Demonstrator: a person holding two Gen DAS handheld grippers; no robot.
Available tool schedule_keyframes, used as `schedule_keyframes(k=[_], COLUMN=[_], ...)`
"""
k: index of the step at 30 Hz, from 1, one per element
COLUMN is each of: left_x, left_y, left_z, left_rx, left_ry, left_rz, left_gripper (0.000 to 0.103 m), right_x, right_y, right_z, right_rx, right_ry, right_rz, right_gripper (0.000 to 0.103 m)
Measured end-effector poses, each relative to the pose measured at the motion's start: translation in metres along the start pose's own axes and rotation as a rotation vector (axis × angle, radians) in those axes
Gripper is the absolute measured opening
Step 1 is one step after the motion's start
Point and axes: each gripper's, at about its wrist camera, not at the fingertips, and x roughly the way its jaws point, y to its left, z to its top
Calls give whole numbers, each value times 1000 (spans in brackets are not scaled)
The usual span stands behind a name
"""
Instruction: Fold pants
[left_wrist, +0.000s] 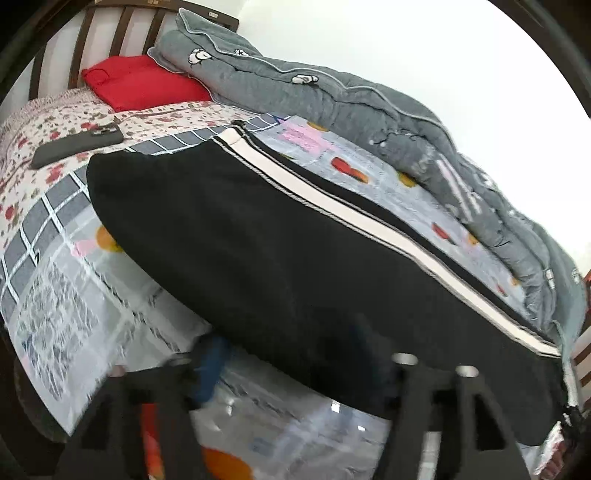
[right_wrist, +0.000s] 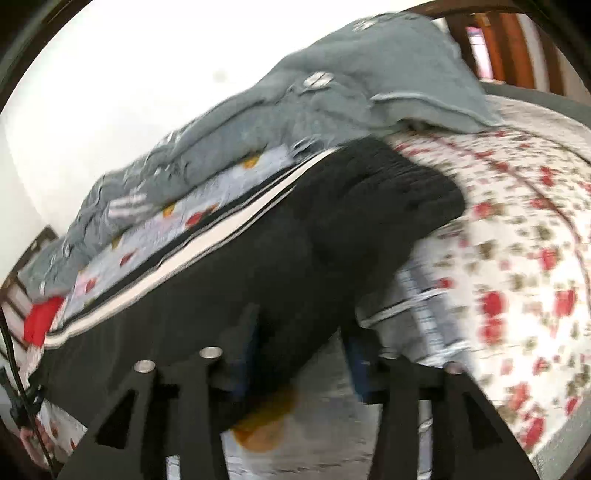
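Black pants (left_wrist: 258, 240) with a white side stripe (left_wrist: 369, 225) lie flat on the patterned bed cover. In the left wrist view my left gripper (left_wrist: 291, 354) is open, its fingers wide apart at the pants' near edge; the right finger overlaps the black cloth. In the right wrist view the pants (right_wrist: 229, 266) run from lower left to the ribbed end at upper right. My right gripper (right_wrist: 299, 354) is open, its fingers either side of the pants' near edge, the left finger over the cloth. Both views are motion-blurred.
A rolled grey quilt (left_wrist: 369, 107) lies along the far side of the bed, also in the right wrist view (right_wrist: 295, 110). A red pillow (left_wrist: 140, 83) and a dark phone (left_wrist: 77, 144) sit near the wooden headboard (left_wrist: 122, 33). A floral sheet (right_wrist: 517, 258) covers the right part.
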Motion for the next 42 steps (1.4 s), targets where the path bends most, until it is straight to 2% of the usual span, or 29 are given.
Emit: schedule_keyframes(k=[3, 6, 9, 11, 12, 13, 14, 15, 16, 17, 19, 20, 22, 23, 25, 26, 28, 30, 34, 38, 42], left_x=[2, -1, -3, -5, -5, -6, -6, -8, -11, -15, -23, -27, -34, -37, -42, -44, -46, -46, -34, -8, 19], left_y=[-7, -12, -17, -20, -21, -22, -22, -21, -21, -20, -19, -18, -18, -18, -21, -23, -28, -33, -43, -45, -40], left_z=[-5, -12, -16, -17, -16, -15, -13, -12, -9, -7, -4, -3, -1, 1, 4, 7, 15, 24, 47, 72, 99], left_rx=[-34, -70, -85, -73, -60, -52, -50, -49, -48, -42, -29, -17, 10, 31, 67, 90, 116, 128, 141, 147, 143], left_ry=[10, -1, -2, -1, -1, 0, 2, 3, -3, -16, -40, -52, -66, -75, -86, -91, -100, -109, -115, -69, -45], left_rz=[2, -3, -6, -6, 0, 7, 10, 10, 9, 8, 15, 17, 21, 19, 21, 23, 18, 10, 31, 45, 87], left_gripper=[67, 67, 67, 67, 67, 67, 67, 67, 67, 67, 67, 67, 67, 67, 67, 67, 67, 67, 67, 67, 67], right_x=[7, 30, 60, 66, 65, 61, 51, 41, 32, 27, 32, 43, 54, 51, 33, 19, -1, -13, -15, 13, 39], right_y=[-15, -31, -35, -29, -24, -18, -13, -16, -22, -27, -31, -35, -43, -47, -49, -45, -34, -18, 29, 76, 114], right_z=[13, 28, 42, 50, 54, 59, 66, 70, 72, 72, 70, 66, 57, 54, 50, 51, 57, 64, 82, 93, 88], right_rx=[86, 214, 278, 257, 227, 168, 92, 76, 97, 119, 91, 64, 46, 44, 24, -6, -71, -129, -232, -302, -386], right_ry=[6, 22, 79, 89, 87, 65, 10, -37, -85, -109, -97, -45, 58, 62, 22, -12, -66, -87, -93, -68, -27], right_rz=[19, 76, 49, 18, -7, -53, -40, -1, 30, 13, -82, -134, -153, -139, -168, -212, -282, -310, -278, -230, -180], right_gripper=[57, 60, 63, 62, 54, 23, 18, 17, 17, 17, 20, 26, 31, 32, 36, 39, 41, 44, 58, 59, 59])
